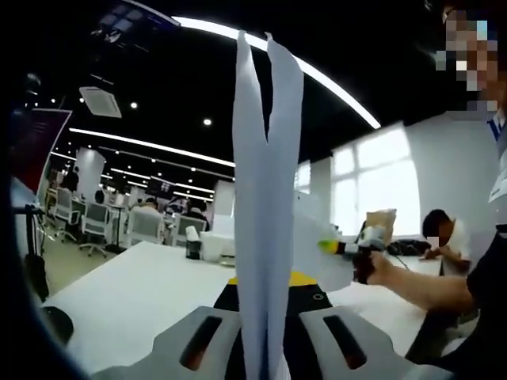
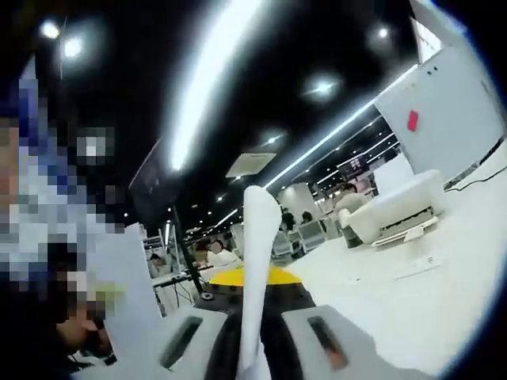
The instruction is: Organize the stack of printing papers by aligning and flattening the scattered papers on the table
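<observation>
Papers (image 1: 265, 214) stand edge-up above the white surface (image 1: 135, 305), clamped at one end by the left tool (image 1: 265, 348) and at the other (image 2: 257, 261) by the right tool (image 2: 253, 348).

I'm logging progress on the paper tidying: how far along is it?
Done: sheets are gathered off the table. In hand: the left tool and right tool each clamp the papers, held upright edge-on. Left: squaring them and laying them flat.
</observation>
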Demonstrator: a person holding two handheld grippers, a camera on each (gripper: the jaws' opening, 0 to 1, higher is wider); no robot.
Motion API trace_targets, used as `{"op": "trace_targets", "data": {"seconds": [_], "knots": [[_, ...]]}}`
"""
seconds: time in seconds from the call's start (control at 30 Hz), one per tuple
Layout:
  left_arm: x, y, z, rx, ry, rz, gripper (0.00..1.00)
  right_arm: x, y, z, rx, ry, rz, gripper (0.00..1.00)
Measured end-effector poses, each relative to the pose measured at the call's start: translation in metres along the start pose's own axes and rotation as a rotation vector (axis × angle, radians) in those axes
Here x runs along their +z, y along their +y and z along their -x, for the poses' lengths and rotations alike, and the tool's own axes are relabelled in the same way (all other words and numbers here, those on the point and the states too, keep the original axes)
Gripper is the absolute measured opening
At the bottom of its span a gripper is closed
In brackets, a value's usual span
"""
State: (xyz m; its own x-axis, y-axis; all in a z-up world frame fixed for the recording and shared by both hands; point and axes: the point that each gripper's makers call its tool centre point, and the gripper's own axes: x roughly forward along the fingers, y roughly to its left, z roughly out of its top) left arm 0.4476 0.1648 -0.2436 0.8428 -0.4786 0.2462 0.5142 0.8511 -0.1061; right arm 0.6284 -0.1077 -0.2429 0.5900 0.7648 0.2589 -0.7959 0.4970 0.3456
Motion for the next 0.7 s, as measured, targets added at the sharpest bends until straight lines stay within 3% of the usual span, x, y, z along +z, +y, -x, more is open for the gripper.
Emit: {"op": "trace_targets", "data": {"seconds": [0.7], "knots": [[-0.001, 0.001, -0.002, 0.02, 0.002, 0.005, 0.06, 0.044, 0.074, 0.008, 0.136, -0.134, 0.033, 0.0]]}}
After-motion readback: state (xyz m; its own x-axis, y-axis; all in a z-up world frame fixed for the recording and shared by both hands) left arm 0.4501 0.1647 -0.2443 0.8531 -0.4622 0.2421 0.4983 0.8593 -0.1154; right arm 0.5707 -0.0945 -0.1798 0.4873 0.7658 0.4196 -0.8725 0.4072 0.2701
